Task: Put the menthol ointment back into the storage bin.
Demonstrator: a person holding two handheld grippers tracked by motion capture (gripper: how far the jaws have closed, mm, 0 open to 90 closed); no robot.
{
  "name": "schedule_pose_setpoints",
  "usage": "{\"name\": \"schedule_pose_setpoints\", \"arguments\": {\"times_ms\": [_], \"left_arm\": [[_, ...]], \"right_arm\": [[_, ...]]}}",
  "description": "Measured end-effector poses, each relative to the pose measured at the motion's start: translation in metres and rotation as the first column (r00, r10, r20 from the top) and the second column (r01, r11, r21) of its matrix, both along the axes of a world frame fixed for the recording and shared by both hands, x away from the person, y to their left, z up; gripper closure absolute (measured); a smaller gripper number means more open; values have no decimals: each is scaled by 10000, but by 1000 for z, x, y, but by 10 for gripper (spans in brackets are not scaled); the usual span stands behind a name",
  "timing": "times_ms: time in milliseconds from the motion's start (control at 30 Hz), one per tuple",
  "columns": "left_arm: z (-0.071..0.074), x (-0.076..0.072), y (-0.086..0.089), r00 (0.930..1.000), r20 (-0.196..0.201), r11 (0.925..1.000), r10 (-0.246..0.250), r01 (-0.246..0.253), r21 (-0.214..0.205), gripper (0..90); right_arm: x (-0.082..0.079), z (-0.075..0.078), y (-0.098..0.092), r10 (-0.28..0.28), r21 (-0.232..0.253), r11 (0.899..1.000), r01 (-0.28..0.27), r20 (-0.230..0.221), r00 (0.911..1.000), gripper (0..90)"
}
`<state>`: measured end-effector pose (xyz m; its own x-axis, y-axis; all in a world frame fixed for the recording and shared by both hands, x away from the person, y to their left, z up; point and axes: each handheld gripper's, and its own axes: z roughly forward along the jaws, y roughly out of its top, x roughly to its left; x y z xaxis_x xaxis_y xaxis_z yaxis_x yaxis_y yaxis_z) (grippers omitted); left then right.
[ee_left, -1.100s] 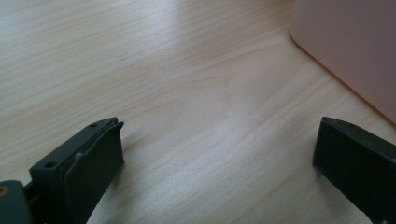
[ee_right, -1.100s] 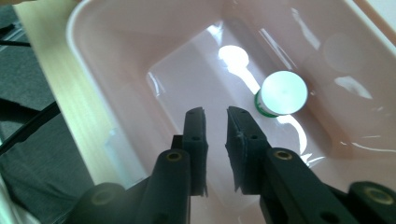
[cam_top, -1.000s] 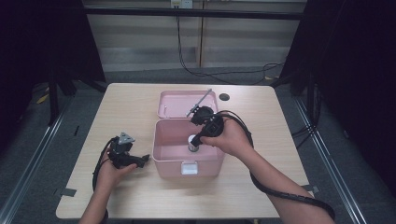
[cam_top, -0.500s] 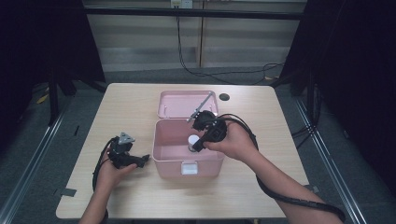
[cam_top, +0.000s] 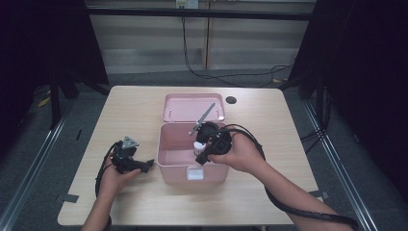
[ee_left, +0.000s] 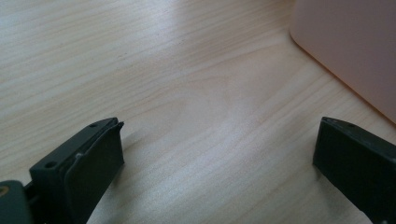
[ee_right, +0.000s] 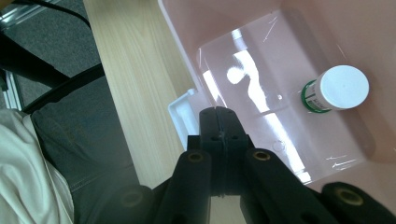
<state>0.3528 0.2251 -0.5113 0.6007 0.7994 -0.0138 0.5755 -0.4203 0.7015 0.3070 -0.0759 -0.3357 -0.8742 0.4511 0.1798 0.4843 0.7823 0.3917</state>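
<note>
Leftmost, the left gripper (cam_top: 145, 166) rests in the person's hand on the pale wooden table (cam_top: 130, 110), just beside the left wall of the open pink plastic box (cam_top: 166, 156). In the left gripper view its two black jaws stand wide apart with bare tabletop (ee_left: 187, 93) between them and a corner of the pink box (ee_left: 350, 46) at the upper right.

Further right, the right gripper (cam_top: 201, 159) is held over the box's open top, pointing down into it. In the right gripper view (ee_right: 218, 122) its jaws are pressed together with nothing between them. A small round bottle with a white cap and a green label (ee_right: 337, 89) stands upright on the box's floor, apart from the jaw tips; the high view shows its white cap (cam_top: 197, 144) just beside the gripper. Behind the box lies its pink lid (cam_top: 190, 108), with a thin grey rod (cam_top: 203, 119) slanting up across its right part.
</note>
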Motion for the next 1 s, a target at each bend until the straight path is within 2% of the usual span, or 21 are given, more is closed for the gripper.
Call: {"name": "schedule_pose_setpoints", "arguments": {"times_ms": [367,600,733,800,1000], "left_arm": [[0,0,0,10000,10,10000,-2,2,2,11],[0,0,0,10000,1,10000,3,-3,11,11],[0,0,0,10000,7,10000,-3,3,4,11],[0,0,0,10000,6,10000,-6,6,5,11],[0,0,0,10000,5,10000,-4,4,4,11]], "right_arm": [[-8,-5,3,456,179,9988,-455,-66,9989,900],[-13,-15,6,759,104,9971,-757,-189,9969,900],[-14,-21,6,747,235,9970,-742,-196,9970,900],[-15,-25,8,867,86,9962,-865,-207,9960,900],[-15,-32,9,991,68,9951,-990,-184,9949,900]]}}
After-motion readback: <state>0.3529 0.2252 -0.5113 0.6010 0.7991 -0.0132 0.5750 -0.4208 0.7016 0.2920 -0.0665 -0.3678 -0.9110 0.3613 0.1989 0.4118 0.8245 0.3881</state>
